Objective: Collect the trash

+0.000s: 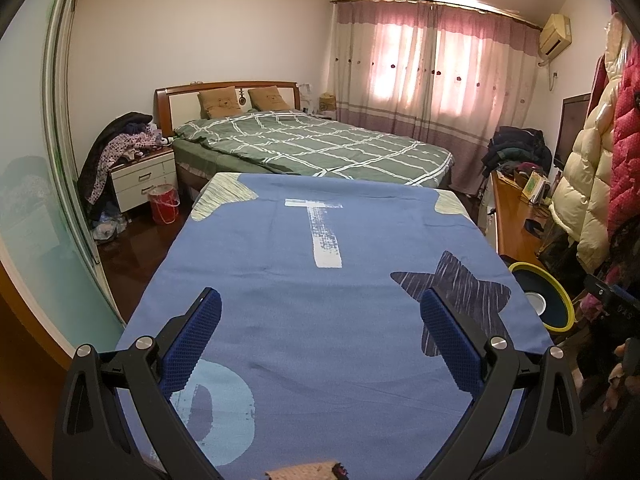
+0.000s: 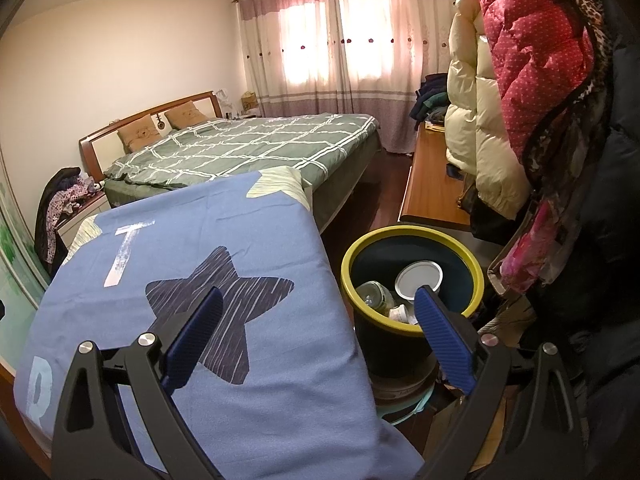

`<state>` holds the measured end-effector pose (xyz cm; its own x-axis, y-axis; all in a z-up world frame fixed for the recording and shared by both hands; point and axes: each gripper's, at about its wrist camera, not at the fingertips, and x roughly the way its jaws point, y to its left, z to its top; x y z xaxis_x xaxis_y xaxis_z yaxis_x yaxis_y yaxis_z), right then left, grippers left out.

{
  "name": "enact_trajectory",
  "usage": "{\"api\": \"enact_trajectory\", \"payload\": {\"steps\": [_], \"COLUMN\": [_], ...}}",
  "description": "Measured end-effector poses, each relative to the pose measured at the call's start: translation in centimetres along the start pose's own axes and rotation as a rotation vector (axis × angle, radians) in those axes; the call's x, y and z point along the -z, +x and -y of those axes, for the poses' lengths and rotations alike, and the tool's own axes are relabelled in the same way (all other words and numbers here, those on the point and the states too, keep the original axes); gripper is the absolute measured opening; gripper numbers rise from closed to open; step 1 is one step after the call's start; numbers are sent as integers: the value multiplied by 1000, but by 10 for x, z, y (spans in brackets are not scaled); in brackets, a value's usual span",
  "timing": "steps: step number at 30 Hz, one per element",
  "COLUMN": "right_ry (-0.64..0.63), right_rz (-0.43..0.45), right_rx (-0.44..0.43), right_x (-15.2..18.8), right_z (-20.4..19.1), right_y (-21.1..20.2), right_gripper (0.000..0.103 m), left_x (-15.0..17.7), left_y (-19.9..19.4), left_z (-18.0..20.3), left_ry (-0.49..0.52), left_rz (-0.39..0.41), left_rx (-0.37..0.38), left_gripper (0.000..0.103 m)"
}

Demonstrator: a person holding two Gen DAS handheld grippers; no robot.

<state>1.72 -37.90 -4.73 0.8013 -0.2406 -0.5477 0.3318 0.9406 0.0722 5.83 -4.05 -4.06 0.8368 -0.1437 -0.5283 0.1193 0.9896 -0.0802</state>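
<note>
Both tongs are hanging spread wide and gripping nothing: the left tongs [image 1: 320,320] over the blue-clothed table [image 1: 304,240], the right tongs [image 2: 320,320] straddling its right edge. Just ahead of the right tongs, the yellow-rimmed bin [image 2: 412,240] is holding the trash: a jar [image 2: 374,296], a white lid [image 2: 418,278]. Reaching carelessly could tip the bin, since it looks perched on a stool [image 2: 404,406]. The green bed [image 2: 256,144] is lying beyond.

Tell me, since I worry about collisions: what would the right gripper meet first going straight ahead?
Probably the blue star-printed cloth below the open right gripper, near its edge beside the yellow-rimmed dark bin; depth is unclear.
</note>
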Motion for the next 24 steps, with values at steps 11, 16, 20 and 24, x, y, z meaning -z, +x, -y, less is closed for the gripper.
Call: {"api": "enact_trajectory", "payload": {"steps": [11,16,20,24], "right_ry": [-1,-12,-15,-8], "right_rz": [-5,-17,-52,-120], "right_rx": [0,-9,-94,-180], "right_x": [-1,1,-10,-25], "right_z": [-1,-6,-18,-45], "right_y": [3,8,26,78], "right_gripper": [91,92,96,96], "left_x": [0,-2,-11,-19], "left_y": [4,12,49,108], "left_z": [0,-2,-8,-21], "left_ry": [1,-12,13,37], "left_rz": [-9,-18,-72,-132], "left_rx": [-8,49,-2,-91], "left_gripper": [98,98,98,98]}}
